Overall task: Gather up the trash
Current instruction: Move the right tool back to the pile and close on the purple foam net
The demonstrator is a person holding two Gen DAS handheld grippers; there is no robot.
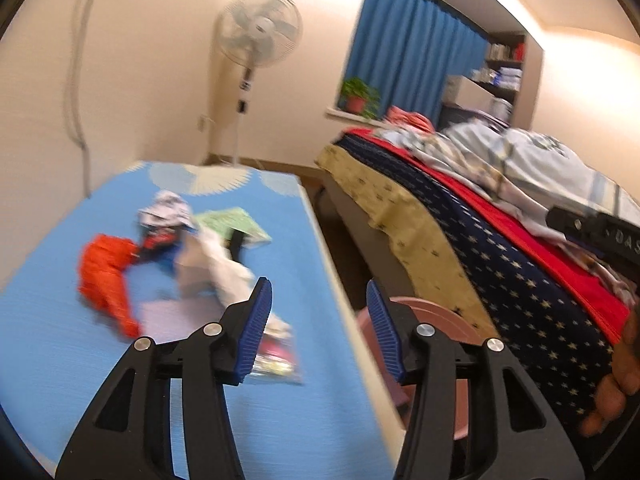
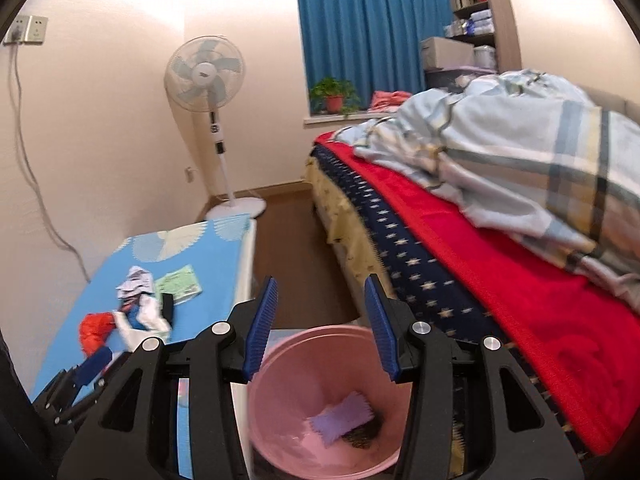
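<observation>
Trash sits partly collected: the round pink plastic bin (image 2: pixel 324 400) holds a purple scrap (image 2: pixel 340 418), while an orange crumpled wrapper (image 1: pixel 106 276) and white papers (image 1: pixel 216 276) remain on the blue-covered table (image 1: pixel 48 360); the left claw (image 1: pixel 318 328) and right claw (image 2: pixel 320 328) are both half open, empty.

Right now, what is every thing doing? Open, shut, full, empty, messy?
Left gripper: open, empty.
Right gripper: open, empty, above the bin.
Pink bin: upright, purple scrap inside.
Trash pile: on the blue table.
Curtain: drawn shut.
Quilt: rumpled.
</observation>
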